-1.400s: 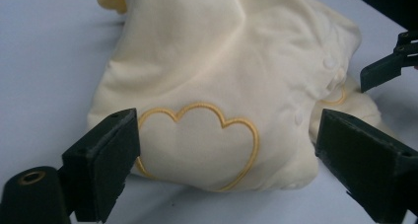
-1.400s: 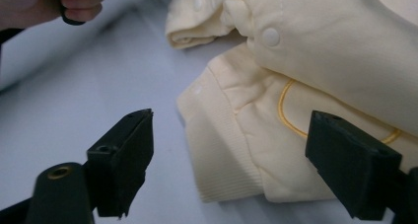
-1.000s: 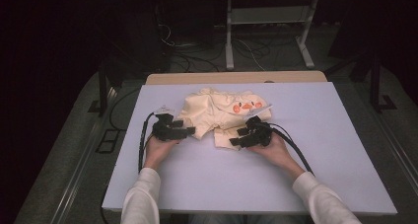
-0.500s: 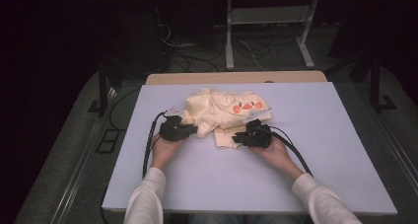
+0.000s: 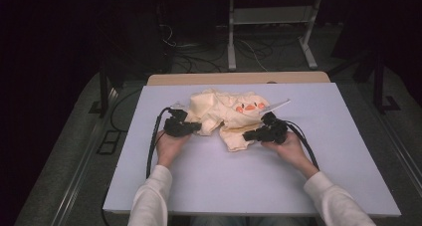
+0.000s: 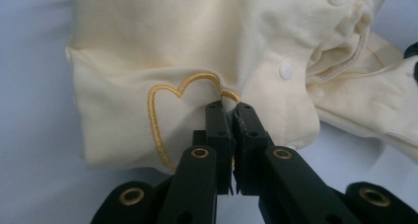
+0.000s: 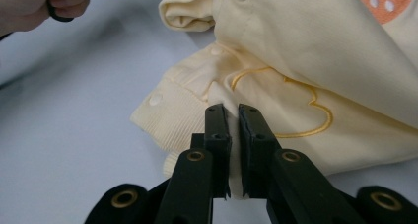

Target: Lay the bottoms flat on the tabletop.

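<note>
Right now I have both tongs clamped on the same piece of clothing, a small cream baby garment (image 5: 226,117) lying crumpled near the middle of the pale table (image 5: 249,186), a little toward its far edge. My left gripper (image 6: 229,108) has its jaws drawn almost together with a fold of the cream cloth pinched between the tips, right at the edge of a yellow stitched outline (image 6: 162,120) on the fabric. My right gripper (image 7: 230,109) is the same: jaws narrow, a ridge of cloth caught between them, just beside a ribbed cuff (image 7: 162,115) and another yellow stitched outline (image 7: 300,110).

From above, the left gripper (image 5: 199,128) bites the garment's left side and the right gripper (image 5: 249,135) holds the near lower flap, with the bulk of the cloth bunched between and behind them. I'd judge I'm holding two separate spots like this so I can pull them apart and spread the thing flat, or lift it to shake it out; one grip alone would just drag the heap.

The orange patches (image 5: 249,107) sit on the upper layer toward the far side, so the front seems to face up there. Press studs (image 6: 286,70) show along an open edge. A thin pale strip (image 5: 276,105) lies at the garment's far right; what it is I can't tell.

Both grips take thin folds near the tips, so I reckon a hard tug could slip them.
</note>
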Demonstrator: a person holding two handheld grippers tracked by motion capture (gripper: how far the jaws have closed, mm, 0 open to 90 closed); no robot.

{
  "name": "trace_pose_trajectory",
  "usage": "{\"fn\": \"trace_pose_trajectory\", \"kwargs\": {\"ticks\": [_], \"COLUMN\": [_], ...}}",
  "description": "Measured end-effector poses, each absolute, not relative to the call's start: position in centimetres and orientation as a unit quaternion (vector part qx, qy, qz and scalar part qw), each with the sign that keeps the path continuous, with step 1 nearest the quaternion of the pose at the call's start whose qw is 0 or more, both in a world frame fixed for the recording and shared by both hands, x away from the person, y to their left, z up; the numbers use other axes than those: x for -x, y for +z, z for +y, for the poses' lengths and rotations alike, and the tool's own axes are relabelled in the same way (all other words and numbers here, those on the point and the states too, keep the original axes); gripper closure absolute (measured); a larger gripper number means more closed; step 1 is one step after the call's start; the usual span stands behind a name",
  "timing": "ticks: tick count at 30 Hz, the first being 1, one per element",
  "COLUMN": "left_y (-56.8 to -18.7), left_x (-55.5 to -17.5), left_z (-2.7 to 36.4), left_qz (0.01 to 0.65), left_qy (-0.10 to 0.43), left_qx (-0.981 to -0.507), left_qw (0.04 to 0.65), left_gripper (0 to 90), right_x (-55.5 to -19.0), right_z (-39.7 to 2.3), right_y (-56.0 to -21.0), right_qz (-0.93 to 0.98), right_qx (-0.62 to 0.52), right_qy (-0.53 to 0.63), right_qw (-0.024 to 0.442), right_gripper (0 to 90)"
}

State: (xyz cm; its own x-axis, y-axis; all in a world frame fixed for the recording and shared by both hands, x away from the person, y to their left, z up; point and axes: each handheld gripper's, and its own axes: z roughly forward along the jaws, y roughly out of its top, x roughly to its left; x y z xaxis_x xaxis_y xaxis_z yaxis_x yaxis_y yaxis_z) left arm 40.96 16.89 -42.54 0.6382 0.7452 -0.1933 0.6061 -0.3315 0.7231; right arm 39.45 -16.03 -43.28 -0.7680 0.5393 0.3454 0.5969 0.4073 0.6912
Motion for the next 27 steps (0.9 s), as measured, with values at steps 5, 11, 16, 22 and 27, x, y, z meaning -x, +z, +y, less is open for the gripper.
{"fn": "trace_pose_trajectory", "kwargs": {"ticks": [5,11,16,22,27], "left_y": [-41.4,-40.2,-39.9,-39.9,-39.7], "left_x": [-41.2,-41.1,-40.9,-40.7,-40.4], "left_z": [16.6,16.6,17.0,17.0,16.7], "left_qz": [0.417,0.411,0.415,0.414,0.409], "left_qy": [0.084,0.087,0.085,0.078,0.069], "left_qx": [-0.809,-0.811,-0.810,-0.811,-0.815], "left_qw": [0.406,0.407,0.406,0.406,0.404], "left_gripper": [85.4,85.4,85.4,85.4,85.4], "right_x": [-38.8,-37.5,-36.2,-34.8,-33.6], "right_z": [-17.9,-20.0,-21.4,-22.6,-23.1], "right_y": [-42.3,-41.0,-40.3,-40.3,-41.0], "right_qz": [-0.837,-0.837,-0.837,-0.837,-0.844], "right_qx": [0.334,0.322,0.316,0.317,0.315], "right_qy": [-0.431,-0.440,-0.442,-0.441,-0.427], "right_qw": [0.043,0.051,0.055,0.060,0.073], "right_gripper": [82.6,82.6,82.6,82.6,82.6]}}
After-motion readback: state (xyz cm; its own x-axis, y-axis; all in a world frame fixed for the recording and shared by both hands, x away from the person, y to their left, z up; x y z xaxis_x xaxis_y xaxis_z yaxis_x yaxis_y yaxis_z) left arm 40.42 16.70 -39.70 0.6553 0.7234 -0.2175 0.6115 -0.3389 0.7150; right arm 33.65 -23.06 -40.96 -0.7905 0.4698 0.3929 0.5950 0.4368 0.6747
